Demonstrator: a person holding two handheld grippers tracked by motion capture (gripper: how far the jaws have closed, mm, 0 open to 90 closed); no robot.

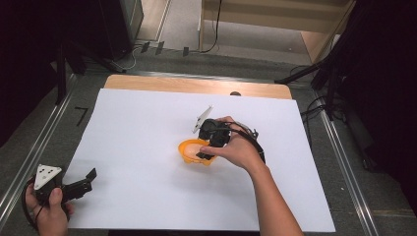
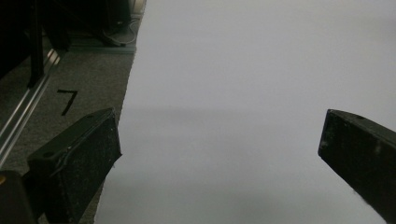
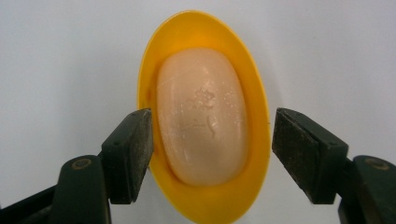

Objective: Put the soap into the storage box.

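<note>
A pale peach soap bar (image 3: 201,116) lies in an oval yellow dish (image 3: 196,25) on the white sheet. In the high view the dish (image 1: 189,151) sits near the sheet's middle. My right gripper (image 3: 212,140) points down over it, one jaw on each long side. Its left pad sits against the dish's rim, while the right pad stands off with a gap, so the jaws are open. In the high view the right gripper (image 1: 205,153) is at the dish's right side. My left gripper (image 1: 87,181) rests at the sheet's near left corner, open and empty (image 2: 219,144).
The white sheet (image 1: 142,137) covers most of a wooden table (image 1: 196,84). Grey matting with a black "7" mark (image 2: 67,101) and a metal rail (image 1: 29,147) lie to the left. Dark stands and cables stand at the back and right.
</note>
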